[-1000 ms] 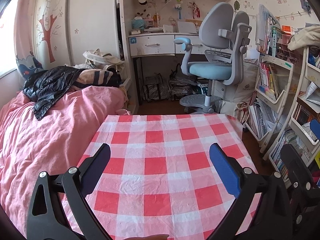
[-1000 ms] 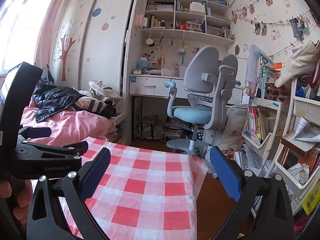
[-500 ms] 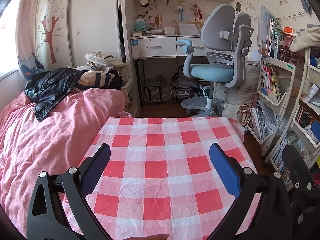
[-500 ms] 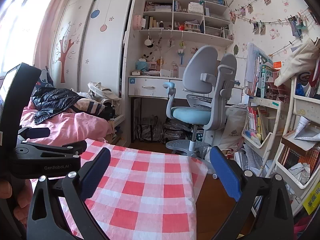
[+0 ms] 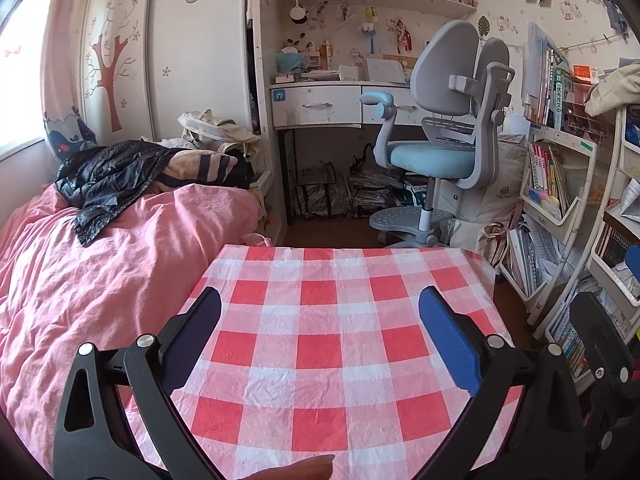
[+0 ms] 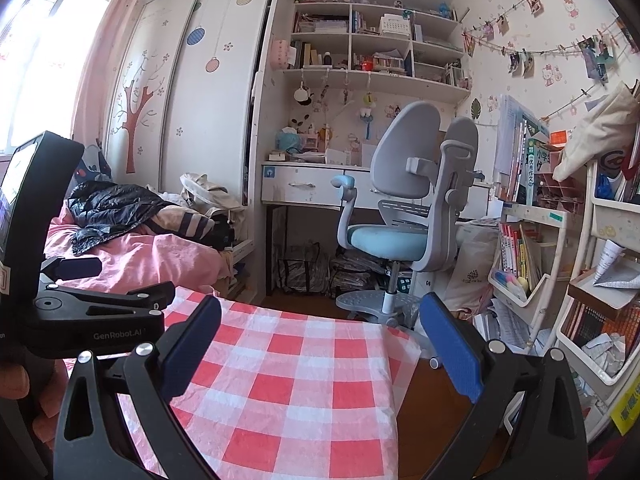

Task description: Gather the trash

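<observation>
Tabletop (image 5: 320, 344) under a red-and-white checked cloth fills the left wrist view, from near edge to far edge, with no trash visible on it. The right wrist view shows only its right part and right edge (image 6: 394, 384), plus floor (image 6: 436, 408) beside it and the body of the left hand-held gripper (image 6: 88, 320) at the left.

Two hand-held grippers: the left hand-held gripper (image 5: 320, 312) hangs over the tabletop's middle with fingers wide apart and nothing between them; the right hand-held gripper (image 6: 320, 320) sits over the right edge, likewise spread and empty. One chair (image 5: 440, 160), one bed (image 5: 100, 264) along the tabletop's left edge, one black jacket (image 5: 108, 176) on it. Crumpled paper (image 6: 606, 354) lies in a shelf bin at far right, seen only from the right wrist.

Against the earlier frames, both views have tipped slightly upward: the tabletop's far edge sits lower and more of the wall shelves shows. Finger spread is unchanged.
</observation>
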### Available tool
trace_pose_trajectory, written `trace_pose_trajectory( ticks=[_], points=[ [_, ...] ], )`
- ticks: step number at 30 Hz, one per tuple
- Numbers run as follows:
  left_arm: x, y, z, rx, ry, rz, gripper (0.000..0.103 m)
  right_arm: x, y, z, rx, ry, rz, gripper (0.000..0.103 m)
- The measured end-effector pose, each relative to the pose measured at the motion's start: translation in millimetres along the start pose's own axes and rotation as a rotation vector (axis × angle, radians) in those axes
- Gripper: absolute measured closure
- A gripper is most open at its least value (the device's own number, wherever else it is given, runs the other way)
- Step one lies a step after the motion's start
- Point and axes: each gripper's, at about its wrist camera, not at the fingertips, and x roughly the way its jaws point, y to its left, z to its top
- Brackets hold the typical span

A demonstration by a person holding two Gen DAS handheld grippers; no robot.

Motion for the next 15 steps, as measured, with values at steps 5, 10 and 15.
trace_pose_trajectory(
  ticks=[5,10,15],
  points=[
    [-0.7,0.5,0.4,-0.002,-0.006,-0.002,0.007,0.1,1.1,0.9,0.000,-0.010,0.002,0.008],
    [-1.5,0.9,1.4,-0.005,-0.012,0.002,0.007,-0.9,3.5,1.1,-0.006,-0.015,0.003,0.008],
    [-5.3,6.1,2.0,-0.017,-0.022,0.004,0.007,-3.8,6.2,1.6,-0.011,-0.022,0.007,0.008]
  ],
)
